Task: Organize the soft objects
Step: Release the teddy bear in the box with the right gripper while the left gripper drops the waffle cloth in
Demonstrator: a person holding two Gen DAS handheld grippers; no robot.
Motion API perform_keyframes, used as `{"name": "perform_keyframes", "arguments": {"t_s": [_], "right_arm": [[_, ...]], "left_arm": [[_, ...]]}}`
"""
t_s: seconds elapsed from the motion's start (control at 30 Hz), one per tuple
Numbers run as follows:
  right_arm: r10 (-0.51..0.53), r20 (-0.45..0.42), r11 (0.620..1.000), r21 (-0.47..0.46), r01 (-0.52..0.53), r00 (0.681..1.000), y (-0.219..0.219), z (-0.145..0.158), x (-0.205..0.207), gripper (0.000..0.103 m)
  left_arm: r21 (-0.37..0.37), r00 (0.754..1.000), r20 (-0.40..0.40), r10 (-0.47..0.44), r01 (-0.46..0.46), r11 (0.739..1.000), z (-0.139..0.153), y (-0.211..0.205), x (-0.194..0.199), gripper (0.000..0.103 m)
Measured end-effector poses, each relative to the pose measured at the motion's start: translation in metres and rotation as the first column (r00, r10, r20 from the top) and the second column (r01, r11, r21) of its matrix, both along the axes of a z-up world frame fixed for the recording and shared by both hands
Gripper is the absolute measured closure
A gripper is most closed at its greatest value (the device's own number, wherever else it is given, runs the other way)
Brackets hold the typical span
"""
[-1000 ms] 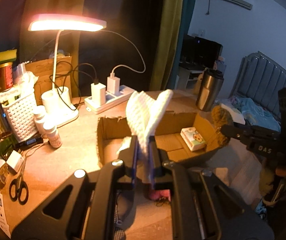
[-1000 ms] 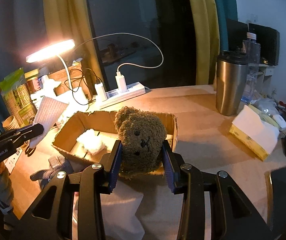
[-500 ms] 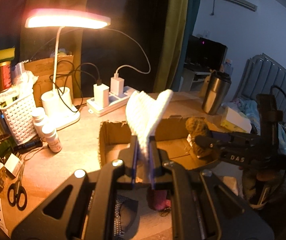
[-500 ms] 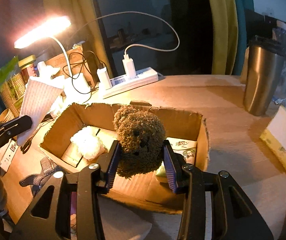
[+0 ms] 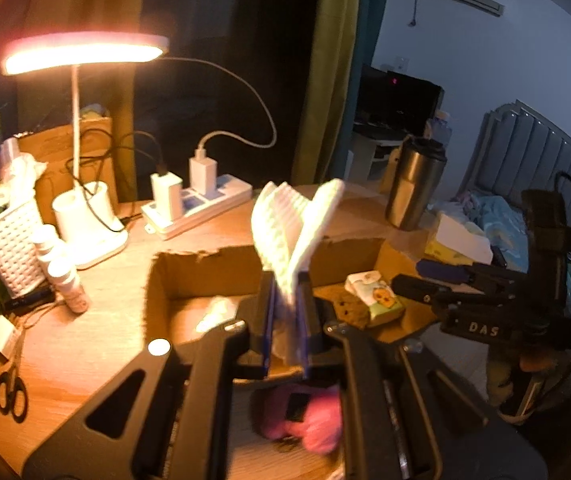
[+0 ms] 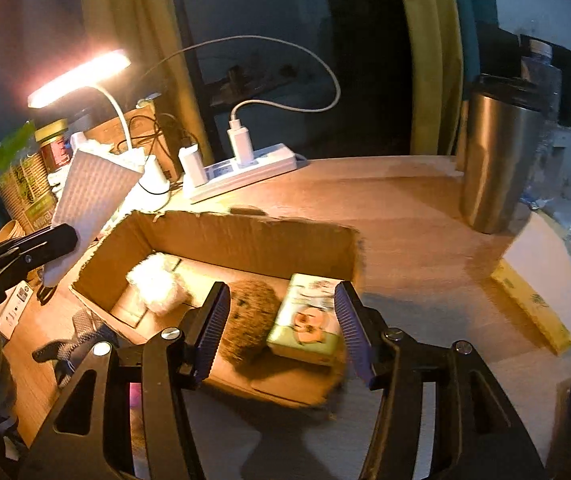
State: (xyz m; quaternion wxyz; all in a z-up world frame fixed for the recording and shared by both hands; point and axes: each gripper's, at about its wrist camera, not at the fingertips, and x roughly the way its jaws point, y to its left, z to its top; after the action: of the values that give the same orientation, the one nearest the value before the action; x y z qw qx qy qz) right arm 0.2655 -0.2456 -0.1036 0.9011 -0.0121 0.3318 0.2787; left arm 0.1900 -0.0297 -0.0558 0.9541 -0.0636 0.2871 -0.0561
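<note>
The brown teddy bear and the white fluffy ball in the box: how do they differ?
The brown teddy bear is dark and curly, the white fluffy ball pale and cottony. The bear looks larger than the ball. The bear lies beside the tissue pack, between the open right tongs; the ball sits nearer the box's left wall. Both rest inside the cardboard box.

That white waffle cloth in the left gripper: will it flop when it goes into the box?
Probably only a little: the white cloth stands upright above the left gripper, folded, not drooping. It looks light and likely to unfold once released.
</note>
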Motion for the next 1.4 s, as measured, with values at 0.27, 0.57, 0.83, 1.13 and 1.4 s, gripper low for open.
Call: {"name": "perform_keyframes", "arguments": {"t_s": [0.27,0.57,0.83,1.13,1.4], "right_arm": [[-0.045,-0.001,0.999,0.02,0.045,0.999,-0.041,0.002,0.0,0.045],[-0.09,-0.034,0.995,0.039,0.091,0.995,-0.078,-0.009,0.007,0.046],[-0.114,-0.045,0.992,0.051,0.116,0.992,-0.09,-0.012,0.006,0.046],[-0.14,-0.04,0.989,0.04,0.141,0.989,-0.085,-0.004,-0.011,0.045],[-0.148,-0.016,0.988,0.036,0.148,0.989,-0.067,0.013,-0.041,0.045]], "left_arm": [[-0.017,0.998,-0.047,-0.048,0.048,0.999,-0.012,-0.041,0.029,0.093],[-0.012,0.984,-0.145,-0.103,0.103,0.995,-0.035,-0.091,0.068,0.093],[-0.057,0.945,-0.281,-0.168,0.159,0.986,-0.062,-0.113,0.094,0.088],[-0.083,0.961,-0.219,-0.169,0.155,0.984,-0.042,-0.096,0.074,0.032],[-0.106,0.979,-0.15,-0.137,0.122,0.987,-0.017,-0.061,0.044,0.02]]}}
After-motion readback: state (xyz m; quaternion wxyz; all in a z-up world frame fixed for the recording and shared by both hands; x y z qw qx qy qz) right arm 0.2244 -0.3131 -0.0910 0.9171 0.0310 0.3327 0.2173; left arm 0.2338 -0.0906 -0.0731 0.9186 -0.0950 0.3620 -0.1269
